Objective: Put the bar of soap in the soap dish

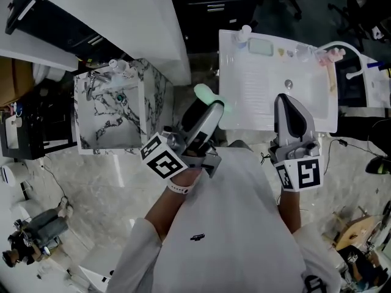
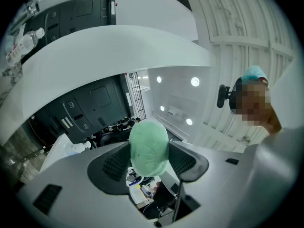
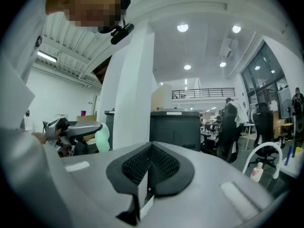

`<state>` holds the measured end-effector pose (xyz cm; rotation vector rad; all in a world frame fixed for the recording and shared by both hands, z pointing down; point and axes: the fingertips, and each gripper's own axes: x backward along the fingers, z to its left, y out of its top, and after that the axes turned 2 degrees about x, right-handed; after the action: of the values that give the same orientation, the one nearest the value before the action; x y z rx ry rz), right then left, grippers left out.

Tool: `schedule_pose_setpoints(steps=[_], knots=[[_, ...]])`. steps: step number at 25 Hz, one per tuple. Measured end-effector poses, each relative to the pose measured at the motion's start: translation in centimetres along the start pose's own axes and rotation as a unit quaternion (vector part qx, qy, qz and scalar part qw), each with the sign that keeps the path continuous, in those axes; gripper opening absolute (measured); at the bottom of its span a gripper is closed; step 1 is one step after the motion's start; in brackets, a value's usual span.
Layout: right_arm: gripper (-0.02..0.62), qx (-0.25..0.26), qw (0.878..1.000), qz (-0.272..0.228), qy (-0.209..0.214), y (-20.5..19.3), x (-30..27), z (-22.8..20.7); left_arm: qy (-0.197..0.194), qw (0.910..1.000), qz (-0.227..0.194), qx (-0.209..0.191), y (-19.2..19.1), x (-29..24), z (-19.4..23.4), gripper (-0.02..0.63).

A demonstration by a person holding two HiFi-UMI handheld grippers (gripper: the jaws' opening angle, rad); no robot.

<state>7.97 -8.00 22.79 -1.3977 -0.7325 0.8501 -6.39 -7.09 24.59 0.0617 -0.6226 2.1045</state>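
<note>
The pale green bar of soap (image 1: pixel 205 95) is clamped between the jaws of my left gripper (image 1: pixel 211 107), which is raised and tilted upward in front of the person's chest. In the left gripper view the soap (image 2: pixel 148 147) stands upright between the two black pads, against ceiling lights. A pale green soap dish (image 1: pixel 261 46) sits at the far edge of the white sink top (image 1: pixel 244 90). My right gripper (image 1: pixel 286 101) hovers over the sink's near edge, its jaws shut on nothing. The right gripper view shows the soap (image 3: pixel 102 139) off to the left.
A marble-patterned box (image 1: pixel 113 112) stands left of the sink, with small bottles at its far rim. A drain (image 1: pixel 288 85) and white faucet (image 1: pixel 342 47) are on the sink. Small bottles line the sink's far edge. A white counter (image 1: pixel 122 17) lies beyond.
</note>
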Motion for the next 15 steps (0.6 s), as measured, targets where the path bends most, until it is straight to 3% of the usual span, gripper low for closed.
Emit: schedule_pose_setpoints(steps=[7, 15], knots=[[0.012, -0.008, 1.000, 0.013, 0.003, 0.1, -2.1, 0.3, 0.004, 1.0000, 0.004, 0.008, 1.4, -0.4, 1.0, 0.257], [0.012, -0.007, 0.999, 0.009, 0.039, -0.3, -4.3, 1.7, 0.019, 0.9996, -0.022, -0.001, 2.8, 0.7, 2.2, 0.257]])
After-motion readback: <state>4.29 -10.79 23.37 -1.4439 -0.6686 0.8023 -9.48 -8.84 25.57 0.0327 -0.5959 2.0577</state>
